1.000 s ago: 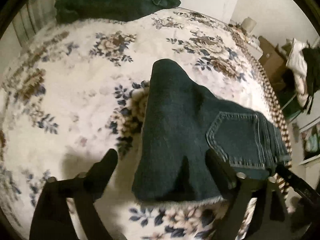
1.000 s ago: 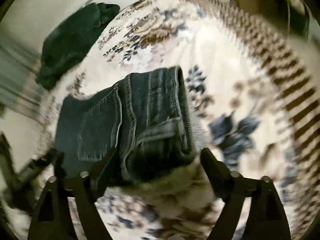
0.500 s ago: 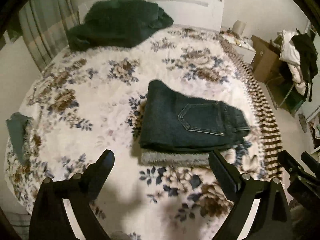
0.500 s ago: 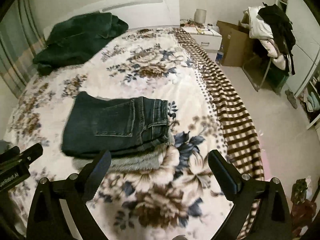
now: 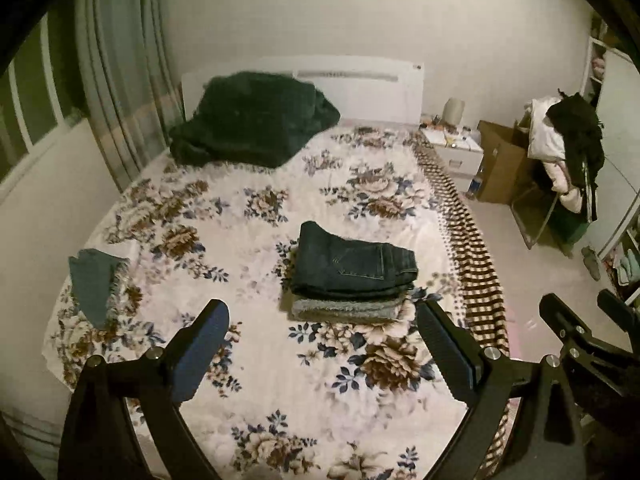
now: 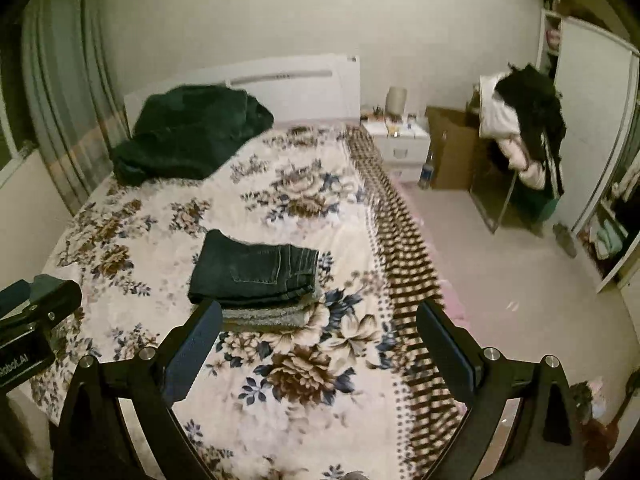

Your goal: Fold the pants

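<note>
In the left wrist view, the left gripper (image 5: 322,344) had drawn well back from a second earlier, when the pants (image 5: 354,266) filled the space between its fingers; it hung wide open and empty above the floral bedspread (image 5: 248,344), the folded pants lying mid-bed on a grey folded layer. Only this view showed the teal cloth (image 5: 94,280) whole at the bed's left edge. In the right wrist view, the right gripper (image 6: 318,344) had likewise retreated, its fingers spread wide, holding nothing, with the pants (image 6: 254,270) ahead. It alone showed the wardrobe door (image 6: 592,128).
</note>
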Available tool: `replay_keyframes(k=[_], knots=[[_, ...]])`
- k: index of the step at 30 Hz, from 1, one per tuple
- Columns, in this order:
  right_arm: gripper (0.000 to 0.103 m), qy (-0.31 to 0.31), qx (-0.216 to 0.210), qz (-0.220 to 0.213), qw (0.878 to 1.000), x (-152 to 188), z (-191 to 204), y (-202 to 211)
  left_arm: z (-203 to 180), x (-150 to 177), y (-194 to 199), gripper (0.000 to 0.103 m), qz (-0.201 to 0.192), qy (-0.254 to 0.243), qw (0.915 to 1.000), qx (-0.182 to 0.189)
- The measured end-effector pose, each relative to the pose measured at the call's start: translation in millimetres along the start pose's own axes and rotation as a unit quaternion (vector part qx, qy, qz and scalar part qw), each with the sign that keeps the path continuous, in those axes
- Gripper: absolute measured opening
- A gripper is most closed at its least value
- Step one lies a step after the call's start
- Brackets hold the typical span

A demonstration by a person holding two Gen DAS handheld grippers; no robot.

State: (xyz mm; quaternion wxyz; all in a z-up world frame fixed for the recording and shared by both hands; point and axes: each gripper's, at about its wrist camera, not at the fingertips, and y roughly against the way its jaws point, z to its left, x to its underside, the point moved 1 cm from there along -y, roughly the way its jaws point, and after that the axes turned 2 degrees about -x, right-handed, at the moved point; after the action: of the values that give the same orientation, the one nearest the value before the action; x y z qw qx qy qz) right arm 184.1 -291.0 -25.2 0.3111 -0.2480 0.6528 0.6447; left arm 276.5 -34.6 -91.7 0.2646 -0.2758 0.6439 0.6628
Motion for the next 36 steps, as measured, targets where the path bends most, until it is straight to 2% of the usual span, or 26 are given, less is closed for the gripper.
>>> replay_keyframes(k=[6, 8, 10, 12, 20, 26, 36], knots=[[0.1, 0.01, -0.006, -0.034, 0.999, 5, -7, 101, 1, 14, 72, 0.096, -0.024, 0.015, 0.9996, -0.005], [0.1, 0.008, -0.008, -0.037, 0.999, 9, -10, 127, 4, 17, 89, 0.097, -0.028, 0.021, 0.9993, -0.007], [0.103, 0.009, -0.005, -0.04, 0.999, 12, -13, 148, 6, 20, 104, 0.103, -0.037, 0.018, 0.999, -0.014], [0.103, 0.008, -0.003, -0.04, 0.999, 16, -15, 166, 8, 23, 113, 0.103, -0.046, 0.018, 0.9986, -0.02], [0.103, 0.02, 0.004, -0.039, 0.999, 18, -1, 200, 17, 28, 127, 0.103, -0.034, 0.017, 0.9992, -0.009], [0.103, 0.024, 0.007, -0.053, 0.998, 8, 16, 213, 28, 28, 134, 0.103, -0.036, 0.013, 0.9992, -0.014], [0.103, 0.024, 0.0, -0.051, 0.998, 9, 36, 225, 38, 31, 140, 0.103, -0.038, 0.012, 0.9991, -0.016]])
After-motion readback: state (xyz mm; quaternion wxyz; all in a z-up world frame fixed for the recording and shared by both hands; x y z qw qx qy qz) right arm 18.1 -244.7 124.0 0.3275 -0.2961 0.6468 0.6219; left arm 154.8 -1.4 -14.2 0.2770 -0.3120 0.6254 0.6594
